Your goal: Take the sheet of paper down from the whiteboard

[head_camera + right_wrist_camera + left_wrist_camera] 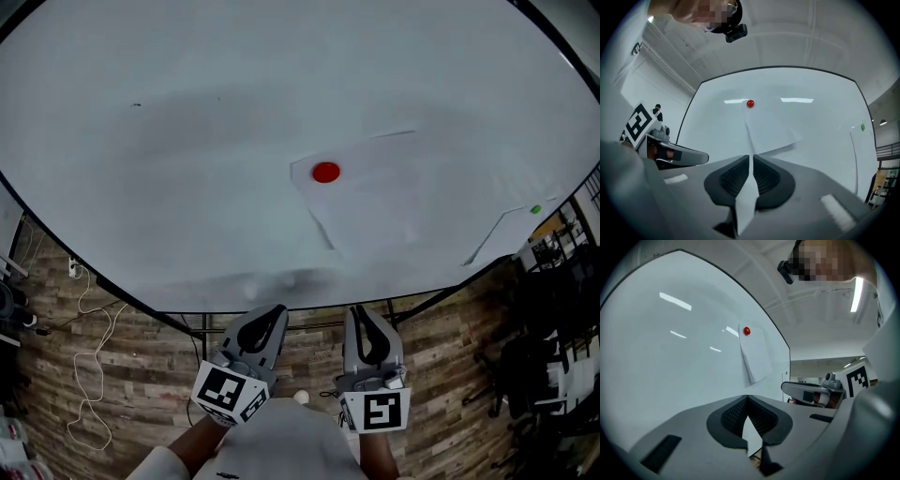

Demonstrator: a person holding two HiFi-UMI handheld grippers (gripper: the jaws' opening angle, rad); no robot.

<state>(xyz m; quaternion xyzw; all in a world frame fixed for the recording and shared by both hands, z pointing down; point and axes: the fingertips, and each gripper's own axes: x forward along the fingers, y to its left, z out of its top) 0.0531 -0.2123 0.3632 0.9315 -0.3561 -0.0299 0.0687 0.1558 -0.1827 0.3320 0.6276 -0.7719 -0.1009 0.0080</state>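
- The left gripper (277,308) (747,397) is fully closed. Its jaw tips meet in a point and grip nothing.
- Its pads (733,416) are dark, finely ribbed rubber, set in smooth grey moulded shells that taper to the tip.
- The right gripper (360,312) (751,158) is also closed and empty, with only a thin slit between the tips. Its pads (733,178) have the same dark ribbed texture.
- Each gripper carries a white marker cube (230,392) printed with black square patterns.
- Both grippers point at the whiteboard (187,141), side by side and apart from it. Neither touches the board or the paper.
- The floor (141,375) below shows a brown wood-plank pattern. A thin white cable (91,366) lies looped on it at the left.
- The whiteboard is a large, smooth, glossy panel with a narrow dark edge. Ceiling lights reflect off it as bright streaks in the gripper views.
- The paper (375,192) (757,355) (771,129) is a plain white rectangular sheet and hangs tilted on the board.
- Its top corner is pinned, while its lower part stands slightly off the surface and casts a shadow.
- The magnet (325,172) (746,331) (750,103) is a small, round, red disc that presses the sheet's top corner to the board.
- Well to the right, a small green magnet (535,209) (862,126) holds a second sheet (502,230) near the board's edge.
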